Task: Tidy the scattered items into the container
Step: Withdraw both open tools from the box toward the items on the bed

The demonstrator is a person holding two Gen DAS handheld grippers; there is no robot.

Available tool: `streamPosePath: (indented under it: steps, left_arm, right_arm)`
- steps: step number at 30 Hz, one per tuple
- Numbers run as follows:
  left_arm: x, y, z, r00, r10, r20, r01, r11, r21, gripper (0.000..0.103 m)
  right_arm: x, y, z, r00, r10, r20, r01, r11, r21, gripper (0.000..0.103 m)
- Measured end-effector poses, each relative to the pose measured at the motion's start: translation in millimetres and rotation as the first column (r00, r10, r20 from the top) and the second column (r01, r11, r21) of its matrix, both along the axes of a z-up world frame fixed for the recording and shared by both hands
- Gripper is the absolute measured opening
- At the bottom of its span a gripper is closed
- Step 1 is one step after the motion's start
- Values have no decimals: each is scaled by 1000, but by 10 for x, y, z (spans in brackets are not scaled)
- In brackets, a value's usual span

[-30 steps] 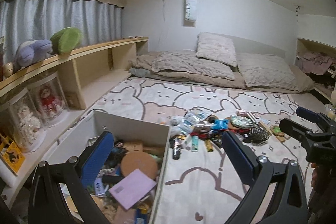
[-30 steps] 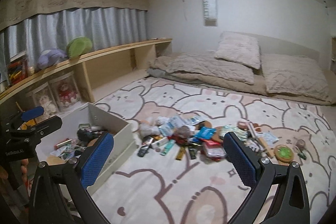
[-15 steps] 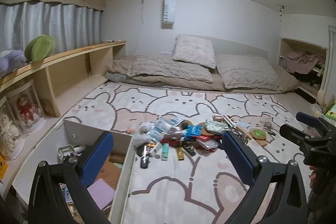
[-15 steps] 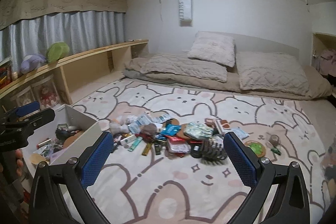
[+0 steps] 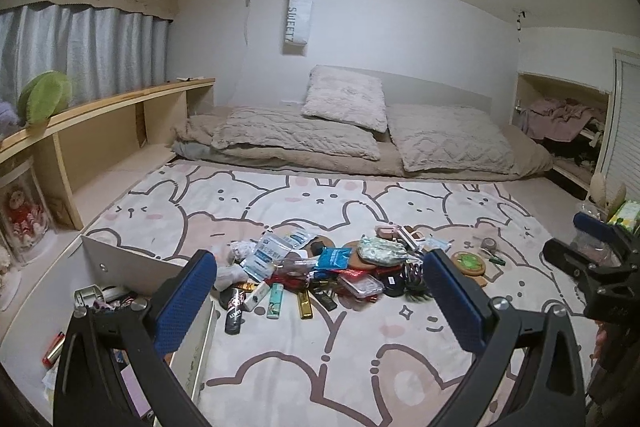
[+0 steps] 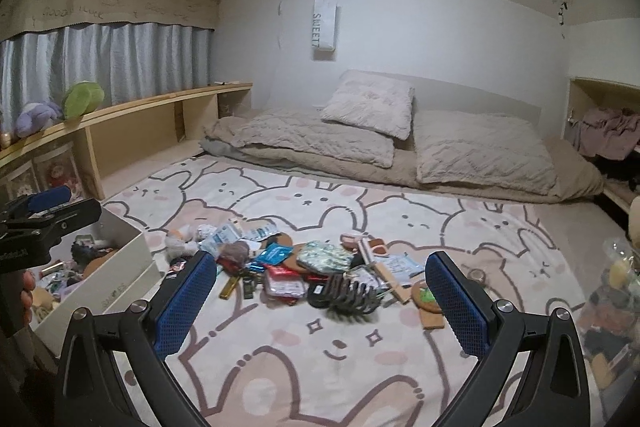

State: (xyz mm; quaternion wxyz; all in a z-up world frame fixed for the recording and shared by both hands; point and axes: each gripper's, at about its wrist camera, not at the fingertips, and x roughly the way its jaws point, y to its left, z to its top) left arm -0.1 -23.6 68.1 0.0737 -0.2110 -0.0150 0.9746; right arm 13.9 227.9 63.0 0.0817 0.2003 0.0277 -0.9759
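A pile of small scattered items lies on the bunny-print rug: packets, lighters, a black can, a round green coaster. It also shows in the right wrist view, with a black hair claw at its near edge. The white open box stands at the left, partly filled; it shows too in the right wrist view. My left gripper is open and empty, above the rug before the pile. My right gripper is open and empty, facing the pile.
A low bed with pillows runs along the far wall. A wooden shelf with plush toys lines the left side. Clutter and a niche with clothes are at the right. Bare rug lies in front of the pile.
Both grippers have swung right, away from over the box toward the pile. The box has slid to the left edge of both views. Both stay open and empty.
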Motion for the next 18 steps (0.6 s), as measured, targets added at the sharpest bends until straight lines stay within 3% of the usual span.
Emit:
streamPosePath:
  steps: [18]
  left_arm:
    - [-325,238,-183,998,-66,4,66,998,13,103]
  right_arm:
    - [-178,339,-154,998,-60,-20,59,998,-32,103]
